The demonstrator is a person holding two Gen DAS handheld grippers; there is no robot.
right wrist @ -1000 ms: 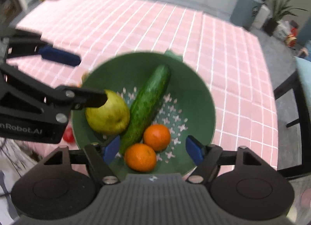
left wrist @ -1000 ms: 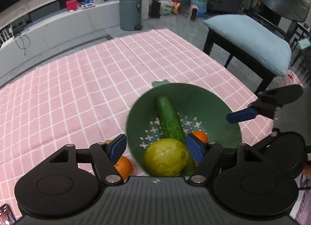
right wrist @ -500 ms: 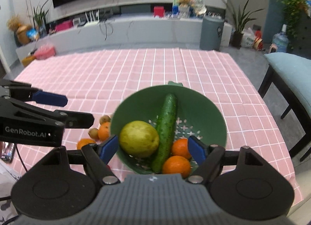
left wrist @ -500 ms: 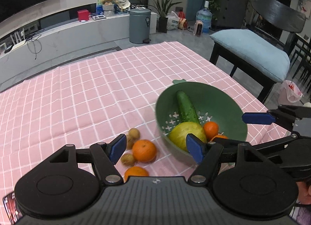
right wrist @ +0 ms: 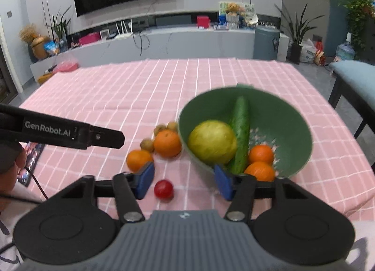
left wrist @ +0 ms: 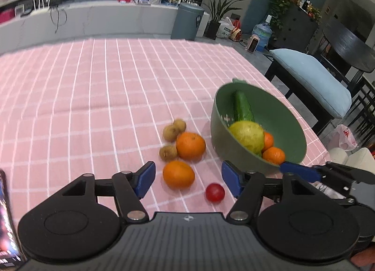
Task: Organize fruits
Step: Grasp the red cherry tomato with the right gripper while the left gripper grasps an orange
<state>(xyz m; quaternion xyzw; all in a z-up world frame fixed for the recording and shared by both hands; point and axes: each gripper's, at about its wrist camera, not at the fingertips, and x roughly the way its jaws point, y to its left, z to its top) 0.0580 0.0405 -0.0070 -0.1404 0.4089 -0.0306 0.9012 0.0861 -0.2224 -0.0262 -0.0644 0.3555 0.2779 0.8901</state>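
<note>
A green colander bowl (left wrist: 290,118) (right wrist: 293,109) holds a cucumber (left wrist: 242,107), a yellow-green pear (left wrist: 247,136) and two oranges (right wrist: 260,154). Left of it on the pink checked cloth lie two oranges (left wrist: 190,145) (left wrist: 178,174), three small brown kiwis (left wrist: 170,132) and a red tomato (left wrist: 215,192) (right wrist: 163,189). My left gripper (left wrist: 188,178) is open and empty above the near orange and tomato. My right gripper (right wrist: 184,180) is open and empty near the tomato and the bowl's near rim.
A phone (left wrist: 7,219) lies at the table's near left edge. A black chair with a blue cushion (left wrist: 311,79) stands right of the table. A grey bin (left wrist: 187,21) and a long counter (right wrist: 152,41) are beyond the far edge.
Both grippers have pulled back and up from the bowl. The loose oranges, kiwis and tomato on the cloth have come into view. Both stay open.
</note>
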